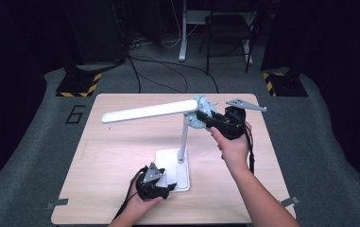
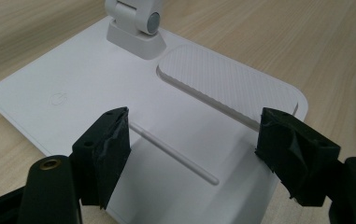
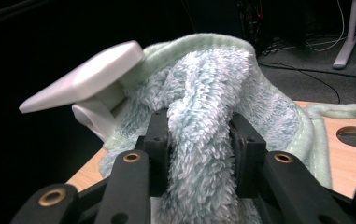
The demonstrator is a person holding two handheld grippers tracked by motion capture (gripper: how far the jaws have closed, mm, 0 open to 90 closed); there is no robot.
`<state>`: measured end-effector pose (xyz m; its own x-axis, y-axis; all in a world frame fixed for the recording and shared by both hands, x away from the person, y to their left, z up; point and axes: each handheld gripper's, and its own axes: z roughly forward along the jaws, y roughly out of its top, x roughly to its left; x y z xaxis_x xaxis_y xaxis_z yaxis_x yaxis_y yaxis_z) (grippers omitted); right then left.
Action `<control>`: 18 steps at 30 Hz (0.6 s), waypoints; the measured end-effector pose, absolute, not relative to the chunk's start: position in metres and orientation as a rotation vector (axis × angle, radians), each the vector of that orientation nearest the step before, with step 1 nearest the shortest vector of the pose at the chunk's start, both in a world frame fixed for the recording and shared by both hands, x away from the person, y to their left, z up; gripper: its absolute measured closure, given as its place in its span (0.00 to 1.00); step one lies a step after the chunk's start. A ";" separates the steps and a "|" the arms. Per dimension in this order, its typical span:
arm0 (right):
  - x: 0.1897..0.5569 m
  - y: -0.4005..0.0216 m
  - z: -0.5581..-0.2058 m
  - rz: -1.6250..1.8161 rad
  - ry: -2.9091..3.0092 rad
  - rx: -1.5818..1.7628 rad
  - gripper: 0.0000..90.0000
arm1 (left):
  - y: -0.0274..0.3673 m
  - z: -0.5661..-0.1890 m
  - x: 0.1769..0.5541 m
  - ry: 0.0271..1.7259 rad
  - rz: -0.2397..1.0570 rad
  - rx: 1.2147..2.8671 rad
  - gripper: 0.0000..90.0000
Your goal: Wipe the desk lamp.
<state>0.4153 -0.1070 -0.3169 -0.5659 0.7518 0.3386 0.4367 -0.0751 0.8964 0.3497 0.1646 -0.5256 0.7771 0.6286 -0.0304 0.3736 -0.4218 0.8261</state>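
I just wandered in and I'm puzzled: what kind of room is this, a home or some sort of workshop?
Probably a lab or recording studio, not a home. A lone wooden table stands on grey matting among dark surroundings, stands with yellow-black hazard stripes flank it, and cables trail across the floor behind.

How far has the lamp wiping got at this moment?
Set up: the left gripper sits at the lamp base, jaws open over its edge. In hand: the right gripper is shut on the fluffy cloth, pressed at the hinge end of the lamp head. Left, probably: the rest of the head and the post.
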 end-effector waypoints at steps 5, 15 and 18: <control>0.412 -0.102 -0.322 1.637 1.944 1.268 0.72 | 0.165 -0.525 0.350 0.745 0.342 2.065 0.28; 0.409 -0.094 -0.331 1.566 1.968 1.227 0.72 | 0.166 -0.525 0.351 0.732 0.366 2.075 0.29; 0.409 -0.093 -0.334 1.562 1.969 1.233 0.72 | 0.166 -0.525 0.351 0.731 0.364 2.075 0.29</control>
<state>0.4094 -0.0928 -0.3338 -0.5651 0.7890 0.2411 0.4144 0.0189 0.9099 0.3510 0.1659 -0.5246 0.7837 0.6209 -0.0139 0.3624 -0.4390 0.8221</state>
